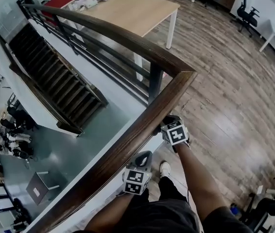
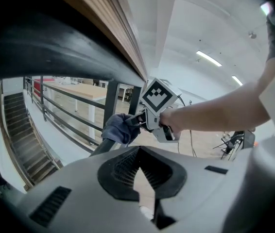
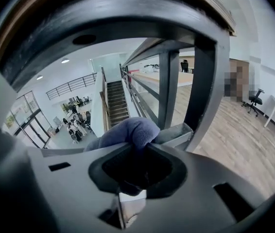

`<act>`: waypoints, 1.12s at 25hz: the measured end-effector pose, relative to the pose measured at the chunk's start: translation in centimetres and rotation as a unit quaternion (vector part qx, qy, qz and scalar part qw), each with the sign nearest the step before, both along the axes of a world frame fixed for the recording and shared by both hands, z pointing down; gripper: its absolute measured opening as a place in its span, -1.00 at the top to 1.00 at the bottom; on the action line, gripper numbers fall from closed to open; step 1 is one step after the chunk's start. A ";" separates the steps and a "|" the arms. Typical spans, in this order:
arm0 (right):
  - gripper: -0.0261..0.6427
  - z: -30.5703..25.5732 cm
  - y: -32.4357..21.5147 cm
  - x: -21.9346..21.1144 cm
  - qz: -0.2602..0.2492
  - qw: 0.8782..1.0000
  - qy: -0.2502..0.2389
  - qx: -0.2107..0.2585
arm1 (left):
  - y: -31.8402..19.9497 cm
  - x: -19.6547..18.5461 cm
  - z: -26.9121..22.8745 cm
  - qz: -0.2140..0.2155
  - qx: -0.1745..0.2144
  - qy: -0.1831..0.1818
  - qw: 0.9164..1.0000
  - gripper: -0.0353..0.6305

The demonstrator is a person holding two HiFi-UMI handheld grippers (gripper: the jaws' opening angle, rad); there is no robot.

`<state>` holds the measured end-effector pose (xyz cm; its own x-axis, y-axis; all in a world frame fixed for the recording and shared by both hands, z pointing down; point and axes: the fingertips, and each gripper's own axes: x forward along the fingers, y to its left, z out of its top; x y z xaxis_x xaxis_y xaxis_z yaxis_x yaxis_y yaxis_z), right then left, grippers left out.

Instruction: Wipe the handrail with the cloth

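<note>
A plank floor (image 1: 225,81) filled the right side of the head view, and to the left an open well dropped past a dark staircase (image 1: 55,76) to a lower level. A pale wooden table (image 1: 132,13) stood beyond the railing. The brown handrail (image 1: 128,144) climbed from the bottom left to a corner, where it turned back toward the upper left above a dark post (image 1: 155,84). The right gripper (image 1: 169,125) sat against the person's side of the rail, just below that corner, with its marker cube facing up. Its own view showed the jaws closed on a bunched blue cloth (image 3: 130,132), which filled the dark recess between them and bulged out past their tips. The rail's dark underside arched over it. In the left gripper's view the cloth sat at the front of the right gripper, close under the rail's edge and on a dark bar. Whether it touched the wood itself could not be told. The left gripper (image 1: 142,159) was lower along the same rail, nearer the person and apart from the right one and the cloth. Its ribbed pads (image 2: 123,169) met at their far tips with nothing between them, and only a thin wedge of floor showed through. A pale shoe (image 1: 164,169) stood on the floor between the two arms.
</note>
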<state>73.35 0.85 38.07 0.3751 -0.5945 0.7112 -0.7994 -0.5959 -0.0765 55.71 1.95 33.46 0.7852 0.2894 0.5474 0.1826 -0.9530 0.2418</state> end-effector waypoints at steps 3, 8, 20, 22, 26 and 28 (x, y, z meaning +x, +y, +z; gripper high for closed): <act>0.71 -0.2 0.8 1.8 -0.012 1.000 0.004 -0.004 | 1.6 1.8 0.1 0.000 -0.001 -0.004 1.000 0.88; 0.71 -0.5 1.7 5.6 -0.039 0.999 0.016 -0.011 | 2.6 4.5 -0.3 -0.006 0.002 -0.009 1.000 0.88; 0.71 -0.4 4.9 9.7 -0.058 0.996 0.049 -0.045 | 5.9 8.7 0.5 -0.044 0.012 -0.012 0.999 0.88; 0.71 -0.3 5.0 10.0 -0.060 0.996 0.048 -0.041 | 5.9 9.1 0.4 -0.056 0.014 -0.012 0.998 0.88; 0.71 0.0 5.1 10.5 -0.063 0.997 0.038 -0.025 | 5.8 9.1 0.7 -0.081 0.023 -0.014 0.996 0.88; 0.71 -0.1 5.2 10.5 -0.070 0.997 0.039 -0.021 | 5.5 8.7 1.0 -0.094 0.027 -0.017 0.995 0.88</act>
<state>83.87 6.09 37.97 0.3468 -0.6155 0.7077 -0.8771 -0.4802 0.0121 64.44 7.45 34.43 0.8035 0.1086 0.5853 -0.0069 -0.9814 0.1916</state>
